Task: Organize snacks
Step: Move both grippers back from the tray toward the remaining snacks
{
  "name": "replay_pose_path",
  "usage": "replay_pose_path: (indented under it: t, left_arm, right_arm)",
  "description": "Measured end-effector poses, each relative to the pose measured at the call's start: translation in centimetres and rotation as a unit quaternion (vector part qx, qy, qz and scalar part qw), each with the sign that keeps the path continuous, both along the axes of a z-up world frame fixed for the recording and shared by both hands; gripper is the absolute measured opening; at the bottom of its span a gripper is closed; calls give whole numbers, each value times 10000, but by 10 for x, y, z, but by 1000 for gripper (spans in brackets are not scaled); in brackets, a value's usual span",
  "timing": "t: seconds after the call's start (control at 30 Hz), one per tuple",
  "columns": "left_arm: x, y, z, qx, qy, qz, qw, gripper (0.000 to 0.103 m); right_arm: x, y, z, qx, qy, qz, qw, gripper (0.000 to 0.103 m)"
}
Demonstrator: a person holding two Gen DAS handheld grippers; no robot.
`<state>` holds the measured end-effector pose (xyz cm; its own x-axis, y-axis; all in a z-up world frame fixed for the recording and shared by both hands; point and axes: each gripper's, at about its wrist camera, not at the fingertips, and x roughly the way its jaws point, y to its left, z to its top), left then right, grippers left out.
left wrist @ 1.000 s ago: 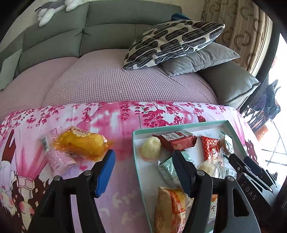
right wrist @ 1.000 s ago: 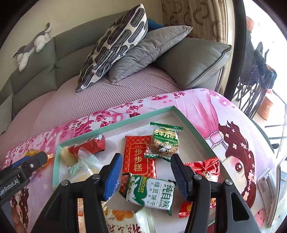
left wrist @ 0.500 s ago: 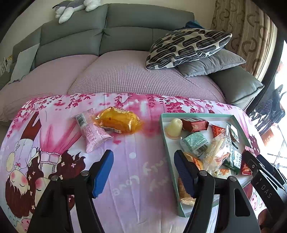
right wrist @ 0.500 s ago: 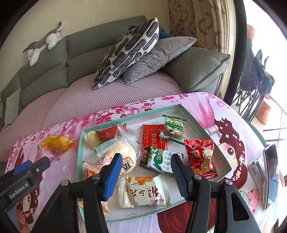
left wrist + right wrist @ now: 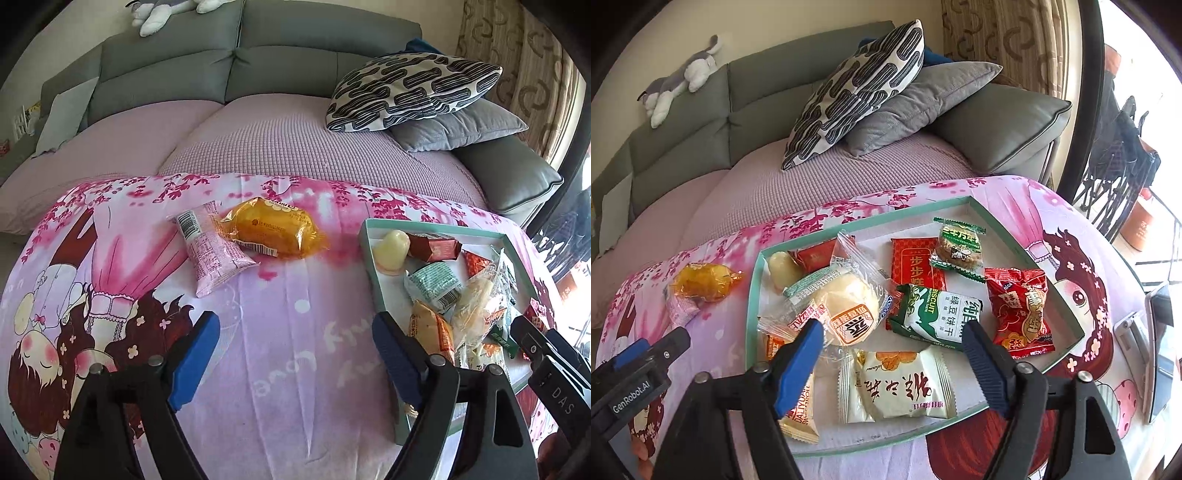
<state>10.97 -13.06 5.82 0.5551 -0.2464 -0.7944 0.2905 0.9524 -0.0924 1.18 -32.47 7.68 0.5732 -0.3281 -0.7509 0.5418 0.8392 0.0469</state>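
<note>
A green-rimmed tray [image 5: 1015, 240] [image 5: 369, 254] on the pink cloth holds several wrapped snacks: a bun in clear wrap [image 5: 846, 306], a green biscuit pack [image 5: 938, 317], a red pack [image 5: 1019, 310], a white pack [image 5: 897, 387]. Outside it, to its left, lie an orange cake pack [image 5: 271, 227] [image 5: 701, 280] and a pink pack [image 5: 212, 251]. My left gripper [image 5: 291, 358] is open and empty above the cloth, near of these two packs. My right gripper [image 5: 894, 358] is open and empty above the tray's near side.
A grey sofa [image 5: 288, 55] with a purple cover and two cushions [image 5: 417, 88] stands behind the table. A phone [image 5: 1161, 347] lies at the table's right edge. A stuffed toy [image 5: 679, 77] lies on the sofa back.
Both grippers have drawn back and up from the table, so more of the cloth and tray shows. Both stay open and empty. The snacks have not moved.
</note>
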Motion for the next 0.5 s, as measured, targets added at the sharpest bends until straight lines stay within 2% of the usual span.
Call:
replay_pose_path:
  t: [0.1,0.23,0.3,0.5]
  left_arm:
    - [0,1,-3,32,11,53,10000,91]
    - [2,1,-9,94,63,118,9999,93]
    - [2,1,-12,86,113,141,9998,100]
    - [1,4,-16,47,124,166,9998,101]
  right_arm:
    - [-1,-3,-3,45,5,-13,10000,87]
    - [-3,-6,-5,29,13,-24,10000,103]
    - [-3,-6,-5,-11,5,-18,10000,103]
    - [-3,-4,-8,2,-38,28,10000,103]
